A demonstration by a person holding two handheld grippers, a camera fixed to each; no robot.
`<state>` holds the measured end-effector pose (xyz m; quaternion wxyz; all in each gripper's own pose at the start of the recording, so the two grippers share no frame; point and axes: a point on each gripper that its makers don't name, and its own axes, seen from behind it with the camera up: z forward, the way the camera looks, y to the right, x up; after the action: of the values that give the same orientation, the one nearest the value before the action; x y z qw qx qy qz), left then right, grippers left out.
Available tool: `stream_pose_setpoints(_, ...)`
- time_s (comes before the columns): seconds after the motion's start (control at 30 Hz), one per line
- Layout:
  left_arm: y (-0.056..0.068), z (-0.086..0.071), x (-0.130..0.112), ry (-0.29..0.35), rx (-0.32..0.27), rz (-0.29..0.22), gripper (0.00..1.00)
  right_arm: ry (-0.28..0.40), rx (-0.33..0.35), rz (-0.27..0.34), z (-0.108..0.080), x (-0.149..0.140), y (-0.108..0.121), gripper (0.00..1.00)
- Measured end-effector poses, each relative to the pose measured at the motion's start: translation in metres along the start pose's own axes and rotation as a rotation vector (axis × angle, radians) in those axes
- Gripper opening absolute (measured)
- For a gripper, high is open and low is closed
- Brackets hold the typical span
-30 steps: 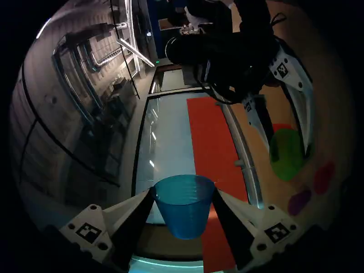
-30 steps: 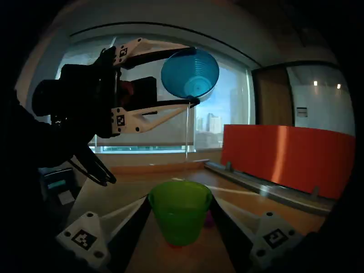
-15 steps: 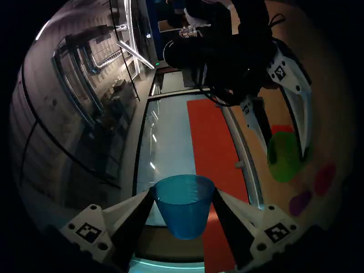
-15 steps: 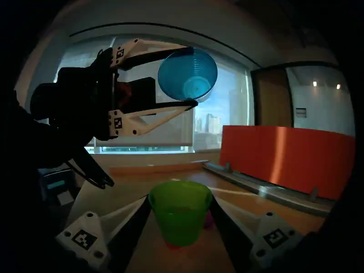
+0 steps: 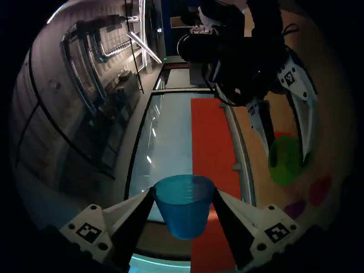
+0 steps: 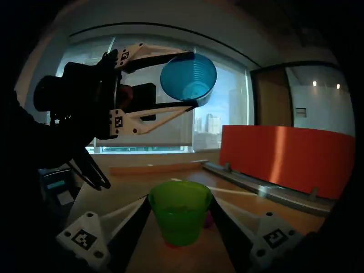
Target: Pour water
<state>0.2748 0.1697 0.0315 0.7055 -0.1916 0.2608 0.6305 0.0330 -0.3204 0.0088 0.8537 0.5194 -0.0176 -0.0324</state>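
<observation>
Your left tongs [image 5: 182, 193] grip the blue cup [image 5: 183, 213] — both fingers press on its sides just under the rim. In the right gripper view that cup lies tipped on its side, mouth toward the camera, high above the green cup [image 6: 180, 219]. Your right tongs [image 6: 180, 200] clamp the green cup, which is upright on the table [image 6: 132, 184] over a red spot [image 5: 283, 134]. Behind are a red panel [image 6: 291, 154] and a window [image 6: 223, 113] — you cannot tell whether water runs.
</observation>
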Motion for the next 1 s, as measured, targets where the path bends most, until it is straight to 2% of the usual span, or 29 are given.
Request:
stream_pose_setpoints(0.3,0.004,0.002,-0.006,0.004,0.004,-0.197,0.89,0.003,-0.003,0.000,-0.001,0.000,0.002,0.91)
stream_pose_setpoints(0.53,0.007,0.005,-0.015,-0.003,0.002,-0.396,0.89,0.005,-0.007,0.000,-0.003,0.000,0.003,0.91)
stream_pose_setpoints(0.8,0.007,0.004,-0.027,-0.016,0.024,-0.580,0.89,0.013,-0.012,0.002,-0.004,0.003,0.004,0.91)
stream_pose_setpoints(1.0,0.011,0.001,-0.029,-0.006,0.018,-0.729,0.89,0.018,-0.018,0.002,-0.007,0.006,0.006,0.91)
